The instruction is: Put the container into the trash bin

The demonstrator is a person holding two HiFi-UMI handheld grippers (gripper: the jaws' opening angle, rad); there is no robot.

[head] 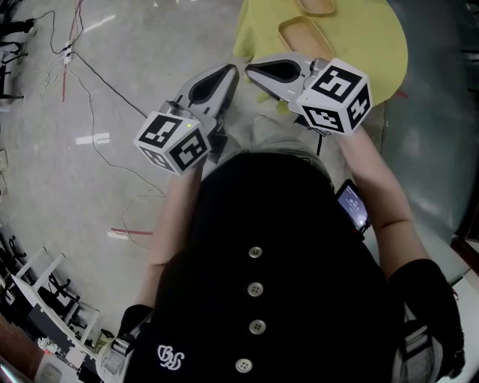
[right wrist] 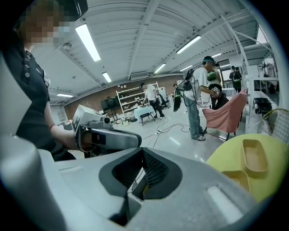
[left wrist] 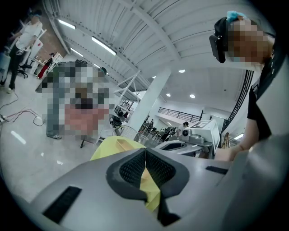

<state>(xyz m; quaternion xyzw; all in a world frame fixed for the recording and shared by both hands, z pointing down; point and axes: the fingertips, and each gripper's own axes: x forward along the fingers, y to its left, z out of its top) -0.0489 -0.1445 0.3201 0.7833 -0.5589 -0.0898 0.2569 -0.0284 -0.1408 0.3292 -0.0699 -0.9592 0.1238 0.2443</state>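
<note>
Two shallow tan containers lie on a round yellow table (head: 378, 45); one container (head: 308, 37) is nearer to me and the other (head: 319, 6) is at the top edge. The right gripper view shows the same pair, one container (right wrist: 254, 155) behind the other (right wrist: 235, 178). I hold both grippers up side by side in front of my chest, short of the table. My left gripper (head: 232, 71) is shut with nothing between its pads (left wrist: 135, 166). My right gripper (head: 251, 69) is shut and empty too, and its pads (right wrist: 152, 168) meet.
A wire-mesh basket (left wrist: 119, 132) stands beyond the yellow table (left wrist: 113, 146), and its mesh (right wrist: 280, 122) shows at the right edge of the right gripper view. Cables (head: 112, 90) trail over the grey floor. People, a pink-draped chair (right wrist: 228, 115) and shelves stand farther off.
</note>
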